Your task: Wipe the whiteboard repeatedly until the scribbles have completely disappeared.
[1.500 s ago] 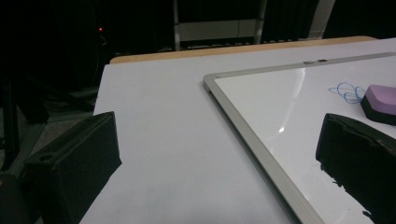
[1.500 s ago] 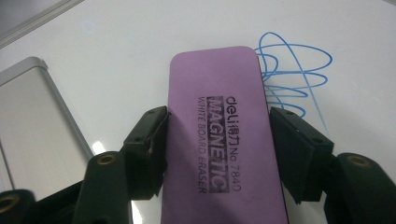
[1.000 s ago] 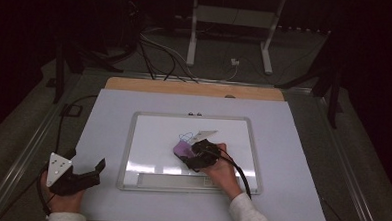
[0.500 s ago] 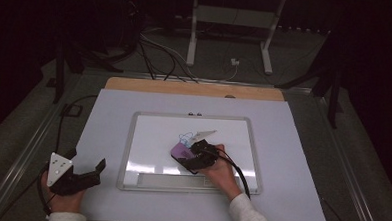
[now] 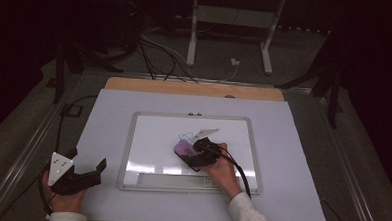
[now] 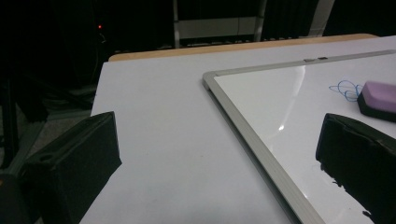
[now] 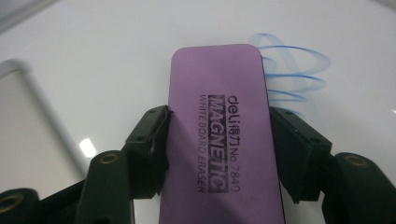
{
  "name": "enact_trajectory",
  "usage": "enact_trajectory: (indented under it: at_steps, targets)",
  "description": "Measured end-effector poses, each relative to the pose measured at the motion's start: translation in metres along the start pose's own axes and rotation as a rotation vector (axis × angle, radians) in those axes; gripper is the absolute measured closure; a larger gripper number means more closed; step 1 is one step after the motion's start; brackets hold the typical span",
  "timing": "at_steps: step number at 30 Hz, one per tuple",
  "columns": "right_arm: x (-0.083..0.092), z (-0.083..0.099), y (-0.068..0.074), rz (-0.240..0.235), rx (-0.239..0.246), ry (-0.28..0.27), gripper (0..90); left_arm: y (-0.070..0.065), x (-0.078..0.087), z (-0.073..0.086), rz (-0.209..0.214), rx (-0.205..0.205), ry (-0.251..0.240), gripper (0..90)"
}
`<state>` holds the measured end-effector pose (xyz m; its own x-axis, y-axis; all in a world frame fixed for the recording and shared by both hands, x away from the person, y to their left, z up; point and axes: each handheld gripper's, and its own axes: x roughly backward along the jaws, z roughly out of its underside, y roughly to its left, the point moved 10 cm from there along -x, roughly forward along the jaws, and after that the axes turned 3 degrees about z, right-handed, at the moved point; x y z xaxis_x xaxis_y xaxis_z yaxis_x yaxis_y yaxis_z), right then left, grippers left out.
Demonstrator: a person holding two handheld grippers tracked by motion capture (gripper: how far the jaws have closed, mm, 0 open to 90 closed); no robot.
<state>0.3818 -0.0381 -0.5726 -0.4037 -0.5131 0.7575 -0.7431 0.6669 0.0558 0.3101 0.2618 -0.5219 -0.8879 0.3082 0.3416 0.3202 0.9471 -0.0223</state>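
The eraser (image 7: 219, 135) is a flat purple block with rounded corners and a dark underside, printed in black "deli", "MAGNETIC", "WHITE BOARD ERASER" and "No 7840". It lies face up on the whiteboard (image 5: 153, 133), a white sheet in a grey frame, near the board's centre. A blue scribble (image 7: 294, 74) of looping lines sits at the eraser's 1 o'clock, partly beneath its far end.

Open left claw (image 6: 215, 172), whiteboard (image 6: 247, 126), blue scribble (image 6: 345, 89) — purple eraser (image 6: 379, 95) beside it
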Motion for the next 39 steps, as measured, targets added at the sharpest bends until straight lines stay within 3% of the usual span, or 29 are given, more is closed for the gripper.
enact_trajectory:
  at_steps: [2, 5, 12, 15, 18, 21, 24, 29, 31, 33, 36, 39]
  targets:
    - [0.0, 0.0, 0.006, -0.016, 0.02, 0.005, 41.2, 0.001, 0.0, 0.0, -0.002, 0.002, 0.0, 0.6]
    - [0.001, 0.001, 0.002, -0.015, 0.007, 0.008, 41.2, 0.002, 0.001, 0.001, -0.002, 0.001, 0.0, 0.6]
    - [0.008, 0.005, -0.046, 0.137, -0.122, 0.005, 41.3, 0.002, 0.001, 0.0, -0.003, 0.003, -0.004, 0.6]
    - [0.012, 0.008, -0.065, 0.208, -0.151, 0.0, 41.3, 0.002, 0.001, 0.0, -0.003, 0.002, -0.001, 0.6]
    - [0.014, 0.01, -0.076, 0.236, -0.193, -0.001, 41.3, 0.001, 0.001, 0.0, -0.002, 0.004, -0.002, 0.6]
    - [0.014, 0.009, -0.073, 0.254, -0.176, 0.005, 41.3, 0.0, 0.0, 0.0, 0.0, 0.001, 0.001, 0.6]
    - [0.008, 0.005, -0.054, 0.174, -0.16, 0.006, 41.3, -0.001, -0.001, 0.0, 0.003, -0.005, 0.004, 0.6]
    - [-0.001, -0.002, -0.01, 0.043, -0.036, 0.011, 41.2, 0.0, -0.001, 0.0, 0.001, 0.0, 0.0, 0.6]
    - [-0.002, -0.003, -0.002, 0.024, -0.006, 0.018, 41.3, 0.001, 0.0, 0.001, -0.001, 0.003, 0.002, 0.6]
    - [-0.002, -0.003, -0.004, 0.021, -0.013, 0.022, 41.3, 0.001, 0.0, 0.001, -0.001, 0.002, 0.0, 0.6]
    - [0.0, -0.003, -0.023, 0.101, -0.039, 0.019, 41.3, 0.001, 0.001, 0.0, -0.001, 0.003, -0.002, 0.6]
    - [0.003, -0.001, -0.049, 0.171, -0.098, 0.01, 41.4, 0.001, 0.0, 0.001, 0.0, 0.002, 0.001, 0.6]
